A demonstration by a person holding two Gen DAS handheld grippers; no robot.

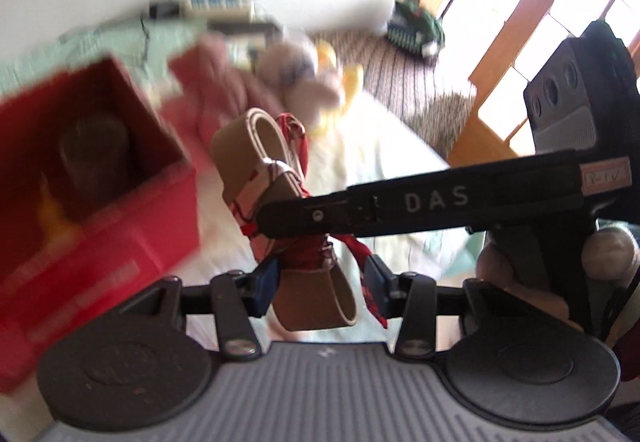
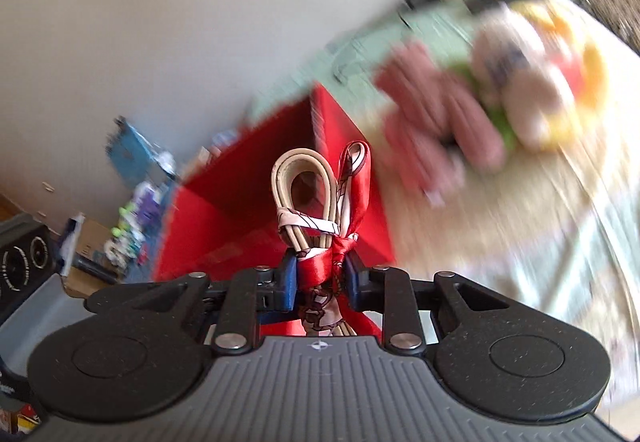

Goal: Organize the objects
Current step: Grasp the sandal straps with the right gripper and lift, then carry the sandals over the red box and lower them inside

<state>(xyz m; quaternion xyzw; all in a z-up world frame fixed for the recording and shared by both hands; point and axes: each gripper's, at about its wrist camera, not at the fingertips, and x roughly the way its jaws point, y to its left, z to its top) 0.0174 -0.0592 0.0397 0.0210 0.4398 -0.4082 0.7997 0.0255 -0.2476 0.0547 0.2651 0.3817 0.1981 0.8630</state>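
Observation:
A tan belt folded into loops and tied with a red-and-white scarf (image 1: pixel 256 158) hangs in the air over the bed. My left gripper (image 1: pixel 322 284) is shut on its lower part, with the blue pads against scarf and belt. One black finger (image 1: pixel 400 210) of my right gripper crosses from the right and clamps the same bundle higher up. In the right wrist view my right gripper (image 2: pixel 320 280) is shut on the red scarf knot, and the belt loop (image 2: pixel 300 194) stands up above the pads. An open red box (image 1: pixel 100 162) sits just left of the bundle, a dark object inside it.
The red box (image 2: pixel 260 202) lies right behind the bundle. Pink cloth (image 1: pixel 224 82) and plush toys (image 1: pixel 304 70) lie on the pale bed (image 1: pixel 380 154). A green toy (image 1: pixel 416 26) sits on a striped rug by a bright glass door. Clutter and a black speaker (image 2: pixel 24 262) stand at left.

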